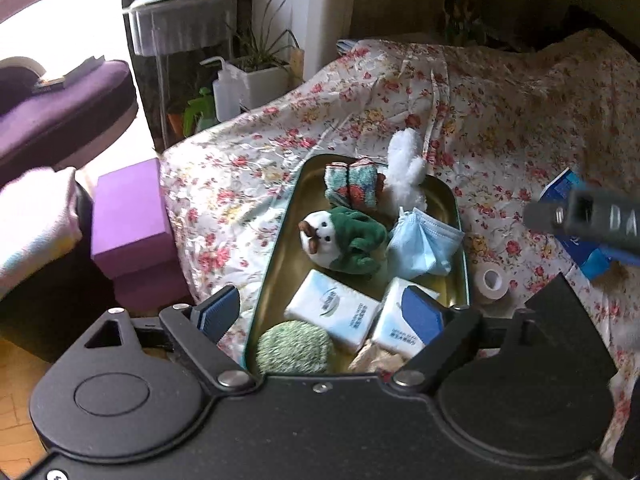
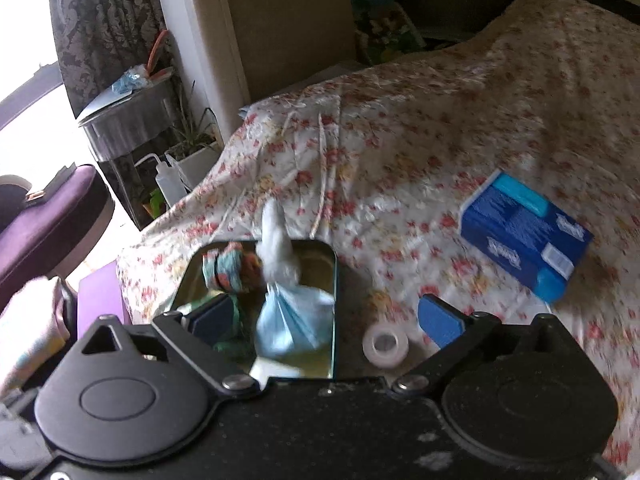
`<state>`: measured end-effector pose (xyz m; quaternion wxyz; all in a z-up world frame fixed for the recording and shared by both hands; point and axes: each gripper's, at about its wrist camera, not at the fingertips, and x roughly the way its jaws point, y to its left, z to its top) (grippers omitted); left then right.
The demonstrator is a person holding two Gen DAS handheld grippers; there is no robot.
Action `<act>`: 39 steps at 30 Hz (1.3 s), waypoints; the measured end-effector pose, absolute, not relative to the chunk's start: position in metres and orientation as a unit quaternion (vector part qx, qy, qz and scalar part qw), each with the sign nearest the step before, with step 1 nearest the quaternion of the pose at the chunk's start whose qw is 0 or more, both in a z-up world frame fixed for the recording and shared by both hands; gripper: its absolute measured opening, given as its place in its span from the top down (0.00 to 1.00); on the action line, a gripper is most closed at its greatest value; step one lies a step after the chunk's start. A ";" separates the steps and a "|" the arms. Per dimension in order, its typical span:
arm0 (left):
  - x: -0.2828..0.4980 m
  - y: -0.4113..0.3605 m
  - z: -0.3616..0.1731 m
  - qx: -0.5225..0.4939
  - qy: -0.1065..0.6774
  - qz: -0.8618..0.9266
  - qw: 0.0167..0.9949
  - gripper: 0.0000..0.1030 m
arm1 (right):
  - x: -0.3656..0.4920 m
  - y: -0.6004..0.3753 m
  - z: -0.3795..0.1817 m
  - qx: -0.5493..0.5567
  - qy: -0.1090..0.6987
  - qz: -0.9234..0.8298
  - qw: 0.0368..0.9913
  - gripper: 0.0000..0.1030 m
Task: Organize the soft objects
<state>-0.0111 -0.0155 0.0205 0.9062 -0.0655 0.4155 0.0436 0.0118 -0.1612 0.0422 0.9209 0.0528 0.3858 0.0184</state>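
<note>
A green-rimmed tin tray (image 1: 280, 216) lies on the flowered bedspread. It holds rolled socks (image 1: 352, 184), a white fluffy toy (image 1: 406, 168), a green and white plush (image 1: 340, 240), a blue face mask (image 1: 422, 244), two tissue packs (image 1: 332, 310), and a green knitted ball (image 1: 294, 346). My left gripper (image 1: 322, 312) hovers open over the tray's near end, with nothing pressed between its pads. My right gripper (image 2: 325, 319) is open and empty above the tray's right rim (image 2: 334, 280), with the mask (image 2: 292, 320) to its left and a white tape roll (image 2: 385, 346) on the bedspread between its fingers.
A blue tissue box (image 2: 524, 236) lies on the bedspread to the right of the tray. A blurred grey part of the right-hand tool (image 1: 592, 216) crosses the left wrist view. Off the bed's left edge stand purple blocks (image 1: 128, 220), a purple seat (image 1: 60, 112) and potted plants (image 1: 260, 68).
</note>
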 end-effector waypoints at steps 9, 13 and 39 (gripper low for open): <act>-0.035 -0.010 0.018 -0.063 0.415 0.043 0.907 0.18 | -0.049 -0.156 0.019 0.023 0.394 -0.003 0.919 0.00; -0.042 -0.008 0.014 -0.068 0.419 0.036 0.905 0.18 | -0.067 -0.159 0.014 0.036 0.396 -0.002 0.917 0.00; -0.046 -0.012 0.006 -0.040 0.420 0.031 0.906 0.11 | -0.085 -0.141 -0.018 0.034 0.442 -0.025 0.896 0.00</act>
